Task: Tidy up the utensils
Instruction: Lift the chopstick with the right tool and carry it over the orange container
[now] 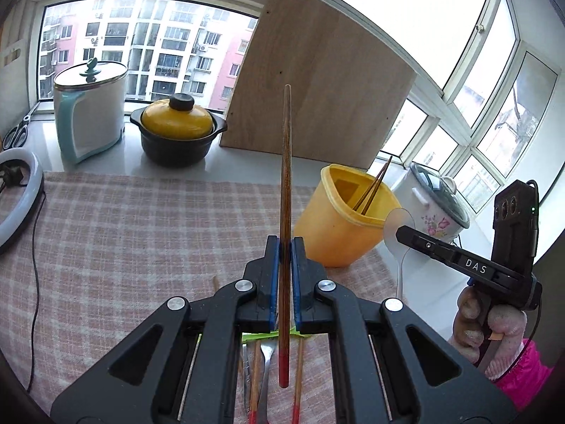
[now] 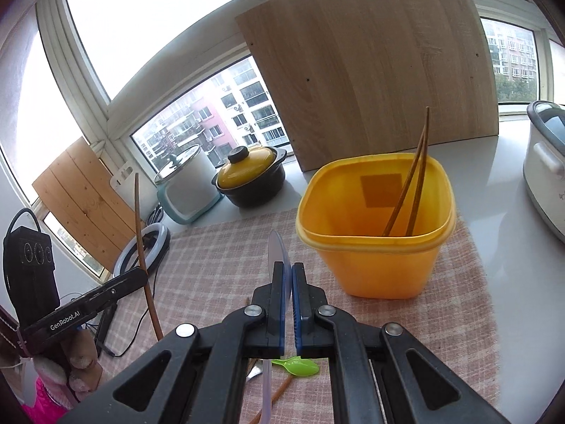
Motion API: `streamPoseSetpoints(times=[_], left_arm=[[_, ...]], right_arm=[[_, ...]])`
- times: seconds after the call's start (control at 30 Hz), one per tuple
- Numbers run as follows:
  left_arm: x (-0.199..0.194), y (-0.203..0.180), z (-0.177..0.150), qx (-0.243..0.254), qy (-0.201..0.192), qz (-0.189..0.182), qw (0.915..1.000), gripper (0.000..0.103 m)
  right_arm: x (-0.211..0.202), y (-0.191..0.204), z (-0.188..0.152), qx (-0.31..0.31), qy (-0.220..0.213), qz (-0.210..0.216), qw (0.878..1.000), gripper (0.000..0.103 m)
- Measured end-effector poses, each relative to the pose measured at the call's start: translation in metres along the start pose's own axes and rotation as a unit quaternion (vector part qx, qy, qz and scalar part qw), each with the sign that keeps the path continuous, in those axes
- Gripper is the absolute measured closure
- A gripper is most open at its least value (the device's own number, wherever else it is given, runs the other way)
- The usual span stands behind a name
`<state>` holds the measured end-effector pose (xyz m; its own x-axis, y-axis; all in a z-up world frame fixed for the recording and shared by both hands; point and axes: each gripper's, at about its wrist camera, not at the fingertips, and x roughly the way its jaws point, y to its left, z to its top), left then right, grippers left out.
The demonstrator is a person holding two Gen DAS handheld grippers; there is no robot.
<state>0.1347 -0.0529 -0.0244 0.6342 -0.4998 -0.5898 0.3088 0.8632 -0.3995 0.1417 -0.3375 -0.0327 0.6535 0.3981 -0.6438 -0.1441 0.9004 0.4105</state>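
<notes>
The yellow bin [image 2: 378, 233] lies just ahead-right of the right gripper [image 2: 286, 275], clenched on a clear spoon [image 2: 277, 251] standing upright, nearer than the left gripper [image 1: 285, 247] clamping a chopstick [image 1: 286, 162].

each scene is viewed from a wrist camera just behind its claw, angled down over the bench; the yellow container [image 1: 340, 219] [image 2: 378, 233] and wooden board [image 1: 317, 81] [image 2: 367, 70] are shared by both views.

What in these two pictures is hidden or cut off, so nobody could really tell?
- Utensils left on the cloth: left wrist view, the left gripper covers most of them, so no count.
- Clear spoon: right wrist view, the right gripper hides its middle; the handle end runs off the bottom edge.
- Bin bottom: right wrist view, its front wall hides where the two chopsticks rest.
- Cooker: cut by the right edge.
</notes>
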Motion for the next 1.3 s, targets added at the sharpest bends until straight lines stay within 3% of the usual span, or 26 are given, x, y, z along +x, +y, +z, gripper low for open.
streamPoseSetpoints(times=[0.8,1.03,1.3], left_arm=[[0.061,-0.072,0.073,0.028,-0.058,-0.041,0.9971,0.099],[0.083,-0.085,0.094,0.036,-0.072,-0.040,0.9959,0.099],[0.113,-0.094,0.105,0.038,-0.063,-0.036,0.9966,0.099]], right_arm=[[-0.046,-0.036,0.050,0.001,-0.075,-0.026,0.997,0.102],[-0.047,-0.043,0.071,0.000,-0.098,-0.036,0.995,0.102],[-0.034,-0.049,0.087,0.003,-0.111,-0.040,0.993,0.102]])
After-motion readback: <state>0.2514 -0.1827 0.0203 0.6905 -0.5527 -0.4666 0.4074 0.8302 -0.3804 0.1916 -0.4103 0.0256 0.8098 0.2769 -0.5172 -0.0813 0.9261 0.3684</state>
